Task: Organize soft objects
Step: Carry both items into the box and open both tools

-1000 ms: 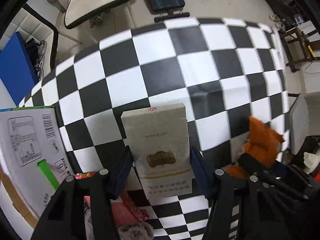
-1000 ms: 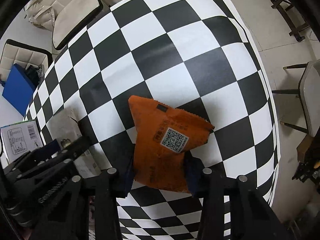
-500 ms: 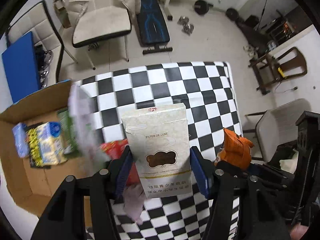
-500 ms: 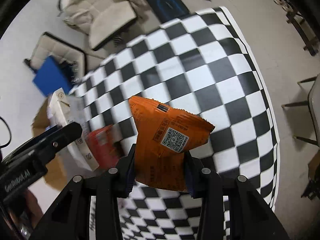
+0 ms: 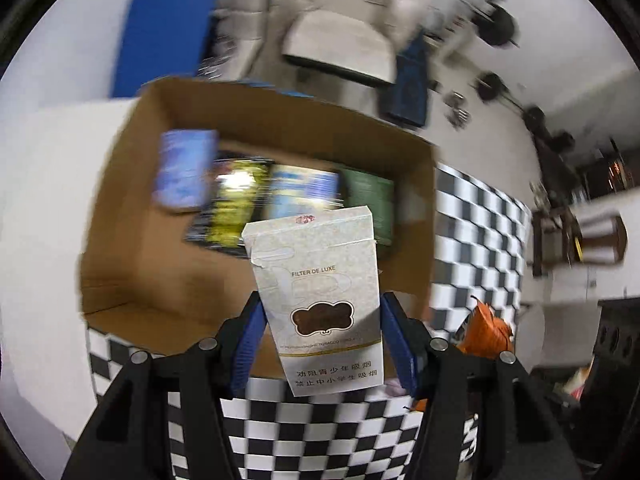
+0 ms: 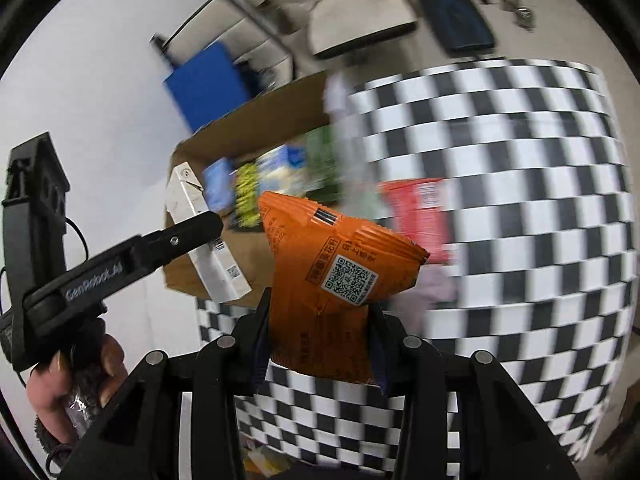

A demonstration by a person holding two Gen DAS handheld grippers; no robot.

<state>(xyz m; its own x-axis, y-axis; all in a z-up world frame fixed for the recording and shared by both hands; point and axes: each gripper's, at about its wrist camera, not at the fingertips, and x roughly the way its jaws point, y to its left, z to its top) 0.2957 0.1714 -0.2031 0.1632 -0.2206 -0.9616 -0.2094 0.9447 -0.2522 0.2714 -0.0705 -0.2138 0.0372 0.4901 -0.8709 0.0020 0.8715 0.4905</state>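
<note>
My left gripper (image 5: 322, 320) is shut on a beige cigarette pack (image 5: 320, 300) and holds it above the near side of an open cardboard box (image 5: 132, 240). My right gripper (image 6: 320, 328) is shut on an orange snack packet (image 6: 328, 280), held above the checkered table (image 6: 520, 200) to the right of the box (image 6: 264, 120). The packet also shows in the left wrist view (image 5: 484, 328). The left gripper with its pack (image 6: 208, 248) shows in the right wrist view, over the box.
Several packets lie in the box: blue (image 5: 184, 168), yellow-black (image 5: 232, 204), light blue (image 5: 304, 192), green (image 5: 368, 204). A red packet (image 6: 420, 216) lies on the table beside the box. A chair (image 5: 344, 48), a blue panel (image 5: 160, 32) and weights (image 5: 496, 24) stand beyond.
Both grippers have swung left toward the cardboard box, still holding their items. The box now fills the middle of the left wrist view. The views are motion-blurred.
</note>
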